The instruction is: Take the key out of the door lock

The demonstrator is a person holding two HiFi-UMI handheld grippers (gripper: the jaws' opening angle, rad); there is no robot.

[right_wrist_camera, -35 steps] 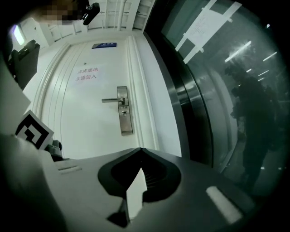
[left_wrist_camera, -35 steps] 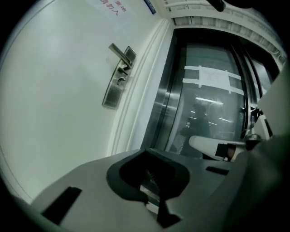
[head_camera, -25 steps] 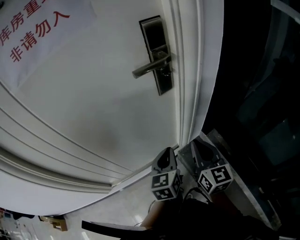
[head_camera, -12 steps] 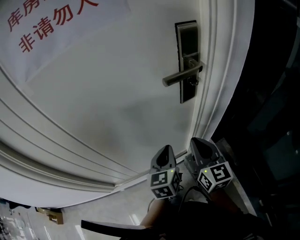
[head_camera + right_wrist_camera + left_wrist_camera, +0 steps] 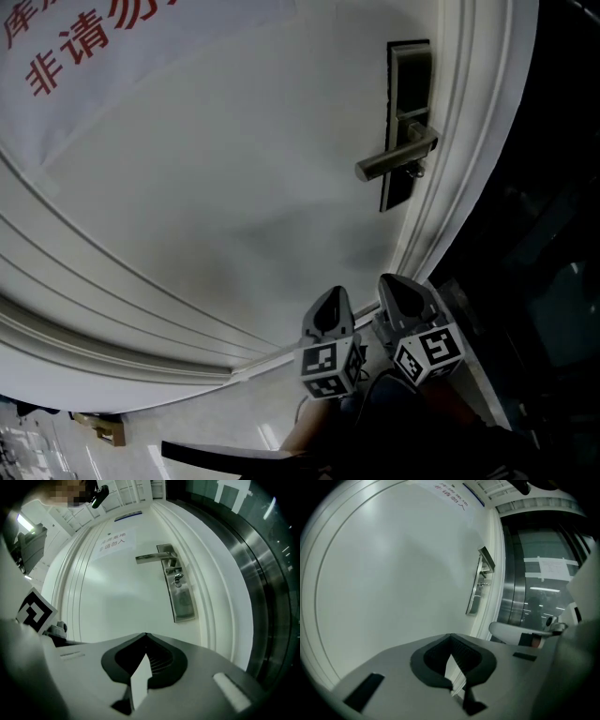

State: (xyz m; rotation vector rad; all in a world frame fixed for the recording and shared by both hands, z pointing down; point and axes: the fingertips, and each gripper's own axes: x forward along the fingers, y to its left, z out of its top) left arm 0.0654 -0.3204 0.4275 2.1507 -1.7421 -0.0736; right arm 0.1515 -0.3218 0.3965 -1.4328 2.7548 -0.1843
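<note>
The dark metal lock plate [image 5: 410,122] with a lever handle [image 5: 396,161] sits near the right edge of a white door [image 5: 234,187]. A small key [image 5: 415,172] sticks out just under the handle. In the right gripper view the key [image 5: 177,579] shows in the plate [image 5: 182,595] below the handle [image 5: 154,558]. My left gripper [image 5: 330,312] and right gripper [image 5: 401,293] hang side by side well below the lock, both shut and holding nothing. The left gripper view shows the lock plate [image 5: 476,590] edge-on, far ahead of its jaws.
A paper sign with red characters [image 5: 84,47] hangs on the door at upper left. Moulded door trim [image 5: 459,187] runs beside the lock, with dark glass and metal framing [image 5: 262,573] to its right. Pale floor [image 5: 234,422] lies below.
In the head view the lock plate has slid from upper middle to the upper right, now above my right gripper. Both grippers stay low, side by side and shut.
</note>
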